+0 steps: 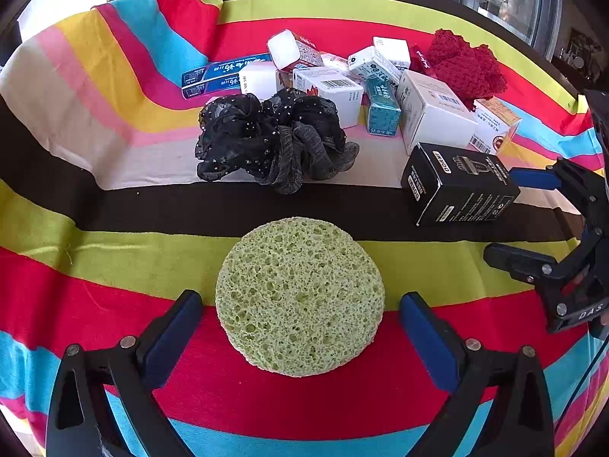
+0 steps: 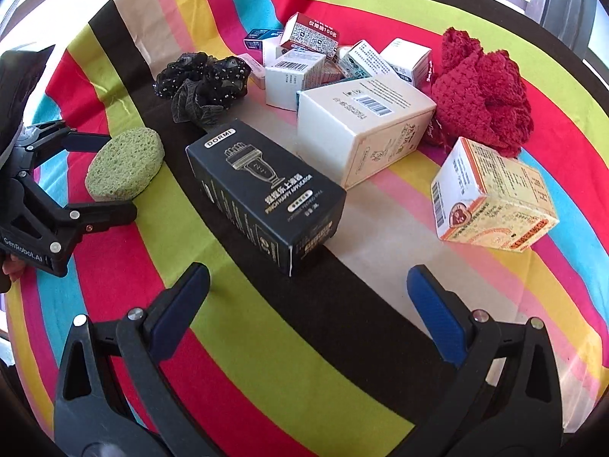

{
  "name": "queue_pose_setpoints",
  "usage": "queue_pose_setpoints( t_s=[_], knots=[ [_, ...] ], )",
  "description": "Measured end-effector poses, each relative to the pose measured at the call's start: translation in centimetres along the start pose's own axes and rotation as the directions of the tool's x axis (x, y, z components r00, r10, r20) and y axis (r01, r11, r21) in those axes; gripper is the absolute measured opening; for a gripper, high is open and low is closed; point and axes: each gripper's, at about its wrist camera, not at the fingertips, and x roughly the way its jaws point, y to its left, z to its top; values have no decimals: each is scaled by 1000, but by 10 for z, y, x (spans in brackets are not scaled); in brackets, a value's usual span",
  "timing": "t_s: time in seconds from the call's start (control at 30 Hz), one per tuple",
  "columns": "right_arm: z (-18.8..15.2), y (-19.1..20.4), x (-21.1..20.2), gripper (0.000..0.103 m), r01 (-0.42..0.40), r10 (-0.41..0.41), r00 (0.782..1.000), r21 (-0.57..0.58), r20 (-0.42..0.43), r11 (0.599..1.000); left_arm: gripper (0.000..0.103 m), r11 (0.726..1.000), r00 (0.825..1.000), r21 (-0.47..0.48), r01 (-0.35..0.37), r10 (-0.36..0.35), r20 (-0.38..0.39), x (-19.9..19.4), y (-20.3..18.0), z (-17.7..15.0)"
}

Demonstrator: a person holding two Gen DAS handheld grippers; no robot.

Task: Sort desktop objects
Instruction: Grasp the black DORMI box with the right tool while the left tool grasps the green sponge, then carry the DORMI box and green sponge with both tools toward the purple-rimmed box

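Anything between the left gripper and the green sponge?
No. The left gripper is open, and the green sponge lies flat on the striped cloth between its jaws, with nothing visible blocking it. The black box sits farther off.

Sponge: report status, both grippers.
Left gripper open, straddling sponge, not touching. Right gripper open, empty, facing black box. Nothing in the way.

Sponge [image 1: 300,297] before scrunchie [image 1: 274,141]; boxes [image 1: 342,76] behind, on tablecloth [image 1: 114,266].
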Motion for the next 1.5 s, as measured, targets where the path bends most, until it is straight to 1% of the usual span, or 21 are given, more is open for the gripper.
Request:
queue_pose_setpoints(
  t_s=[0.07, 0.17, 0.23, 0.3, 0.33, 0.4, 0.43, 0.47, 0.5, 0.53, 0.57, 0.67, 0.8, 0.87, 0.93, 1.07, 1.17, 1.23, 1.5],
  knots=[
    [15, -2, 9, 103, -51, 51, 999, -27, -6, 998, 103, 1000, 1000, -12, -5, 5, 7, 0, 0, 1],
    [30, -2, 23, 103, -88, 87, 996, -57, -27, 994, 103, 1000, 1000, -16, -9, 9, 8, 2, 1, 3],
    [36, 1, 29, 103, -88, 86, 996, -89, -23, 992, 103, 1000, 1000, -9, -4, 4, 10, 2, 4, 3],
    [39, 2, 32, 103, -98, 97, 995, -93, -13, 991, 103, 1000, 1000, -15, -8, 9, 12, 3, 3, 4],
    [40, 3, 35, 101, -101, 101, 995, -91, -13, 991, 103, 1000, 1000, -19, -13, 13, 12, 3, 3, 5],
    [39, 4, 34, 93, -104, 104, 995, -91, -3, 990, 103, 1000, 1000, -26, -17, 17, 11, 4, 3, 6],
    [38, 5, 32, 83, -102, 103, 995, -92, 6, 990, 103, 999, 1000, -29, -19, 20, 13, 4, 4, 6],
    [36, 5, 29, 69, -106, 107, 994, -84, 15, 991, 103, 999, 1000, -32, -21, 22, 14, 4, 5, 5],
    [35, 4, 26, 61, -115, 116, 993, -66, 14, 991, 103, 999, 1000, -34, -22, 23, 14, 3, 6, 5],
    [33, 4, 23, 46, -117, 118, 993, -49, 17, 992, 103, 999, 1000, -36, -23, 24, 13, 3, 7, 4],
    [30, 5, 20, 43, -102, 103, 995, -42, 15, 994, 103, 999, 1000, -39, -25, 25, 12, 3, 9, 4],
    [18, 7, 8, 42, -29, 29, 1000, -7, 10, 1000, 103, 999, 999, -41, -30, 30, 12, 2, 7, 2],
    [-4, 11, -8, 42, 39, -40, 999, 88, 11, 995, 101, 998, 999, -50, -38, 39, 15, -1, 7, -2],
    [-18, 14, -19, 42, 74, -77, 997, 133, 13, 988, 89, 999, 999, -41, -31, 33, 27, -6, 3, -4],
    [-31, 19, -31, 42, 95, -101, 995, 171, 26, 981, 81, 999, 999, -33, -26, 27, 35, -9, -1, -5],
    [-52, 27, -62, 42, 87, -112, 990, 257, 85, 962, 81, 998, 999, -45, -32, 33, 32, -13, -2, -9],
    [-64, 32, -77, 42, 109, -145, 984, 304, 101, 946, 81, 998, 999, -53, -32, 33, 25, -16, -1, -14],
    [-72, 36, -85, 42, 105, -150, 982, 331, 113, 938, 81, 998, 999, -49, -35, 36, 22, -18, -2, -18],
    [-91, 56, -102, 42, 143, -192, 976, 355, 107, 924, 81, 997, 998, -68, -48, 50, 36, -35, -9, -40]
  ],
)
